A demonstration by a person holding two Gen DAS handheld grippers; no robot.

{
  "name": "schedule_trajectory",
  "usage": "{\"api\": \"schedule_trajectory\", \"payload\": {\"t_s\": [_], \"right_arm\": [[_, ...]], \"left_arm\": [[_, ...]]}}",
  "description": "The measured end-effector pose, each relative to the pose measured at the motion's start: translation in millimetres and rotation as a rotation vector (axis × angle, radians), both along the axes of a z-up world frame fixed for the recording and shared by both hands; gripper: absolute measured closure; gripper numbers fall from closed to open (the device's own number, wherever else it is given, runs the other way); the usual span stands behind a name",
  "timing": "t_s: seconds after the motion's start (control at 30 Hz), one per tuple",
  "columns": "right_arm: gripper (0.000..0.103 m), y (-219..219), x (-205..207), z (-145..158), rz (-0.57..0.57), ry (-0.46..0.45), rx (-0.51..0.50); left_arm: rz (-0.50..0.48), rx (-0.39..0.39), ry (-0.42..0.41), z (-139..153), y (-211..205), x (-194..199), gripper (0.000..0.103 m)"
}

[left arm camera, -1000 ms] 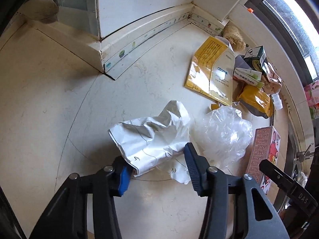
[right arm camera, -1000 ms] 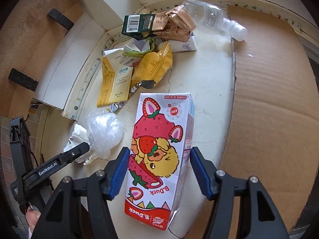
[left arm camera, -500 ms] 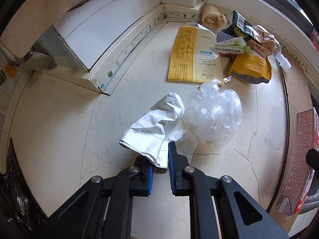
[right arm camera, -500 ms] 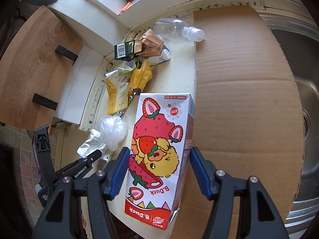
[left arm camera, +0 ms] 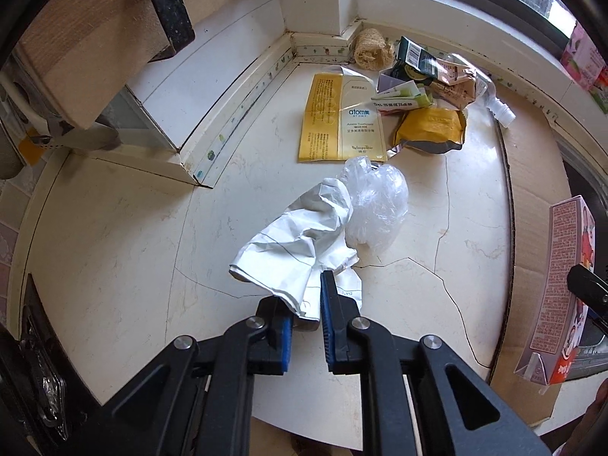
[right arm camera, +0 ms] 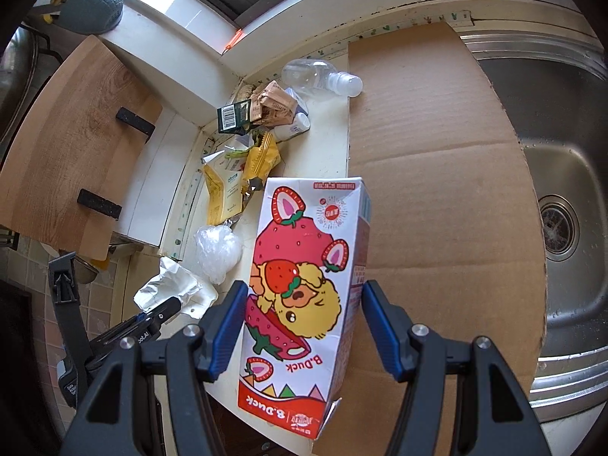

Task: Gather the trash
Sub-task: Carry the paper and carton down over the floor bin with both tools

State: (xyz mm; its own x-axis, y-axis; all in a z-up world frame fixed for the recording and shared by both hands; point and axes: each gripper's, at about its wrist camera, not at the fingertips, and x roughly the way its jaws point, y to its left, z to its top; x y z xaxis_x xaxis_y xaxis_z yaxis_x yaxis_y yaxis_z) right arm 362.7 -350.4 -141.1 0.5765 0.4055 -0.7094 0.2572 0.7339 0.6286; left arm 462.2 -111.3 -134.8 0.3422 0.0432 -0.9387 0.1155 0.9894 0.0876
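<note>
a second ago the left gripper (left arm camera: 306, 313) stood open around the white wrapper (left arm camera: 296, 243); now its jaws are pinched shut on the wrapper's near edge, low centre of the left view, so that piece looks ready to carry off. the right gripper (right arm camera: 302, 326) still clamps the carton (right arm camera: 304, 285) at mid frame. the clear bag (left arm camera: 378, 205) and the pile (left arm camera: 418, 87) at upper right wait on the counter (left arm camera: 114, 247)

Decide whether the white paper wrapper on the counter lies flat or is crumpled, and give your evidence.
Crumpled. The white paper wrapper shows deep creases and bunched folds, with one end pinched in the left gripper.
</note>
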Motion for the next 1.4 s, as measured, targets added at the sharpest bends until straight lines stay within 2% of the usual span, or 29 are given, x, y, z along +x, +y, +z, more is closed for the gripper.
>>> {"api": "schedule_trajectory", "payload": {"t_s": [0.17, 0.23, 0.47, 0.77, 0.93, 1.1, 1.4], "right_arm": [[0.041, 13.2, -11.4, 7.2, 0.02, -0.005, -0.009], [0.041, 18.9, -18.2, 12.2, 0.024, -0.011, -0.012], [0.041, 43.5, -50.5, 29.2, 0.036, -0.04, -0.029], [0.041, 99.9, -111.4, 37.3, 0.077, -0.026, -0.083], [0.041, 139.3, -158.0, 27.6, 0.086, 0.007, -0.117], [0.041, 173.8, -203.7, -0.5, 0.08, 0.077, -0.131], [0.041, 216.0, -264.9, -70.4, 0.059, 0.256, -0.126]], "left_arm": [[0.003, -0.046, -0.035, 20.7, 14.1, -20.6, 0.093], [0.016, -0.078, -0.054, 31.9, 22.2, -33.7, 0.093], [-0.004, -0.12, -0.111, 62.4, 44.3, -84.6, 0.093], [-0.078, -0.192, -0.118, 71.8, 82.0, -169.3, 0.092], [-0.114, -0.231, -0.098, 61.0, 112.4, -216.3, 0.092], [-0.16, -0.249, -0.065, 35.0, 136.6, -258.4, 0.092], [-0.261, -0.264, 0.104, -42.8, 143.8, -312.5, 0.092]]}}
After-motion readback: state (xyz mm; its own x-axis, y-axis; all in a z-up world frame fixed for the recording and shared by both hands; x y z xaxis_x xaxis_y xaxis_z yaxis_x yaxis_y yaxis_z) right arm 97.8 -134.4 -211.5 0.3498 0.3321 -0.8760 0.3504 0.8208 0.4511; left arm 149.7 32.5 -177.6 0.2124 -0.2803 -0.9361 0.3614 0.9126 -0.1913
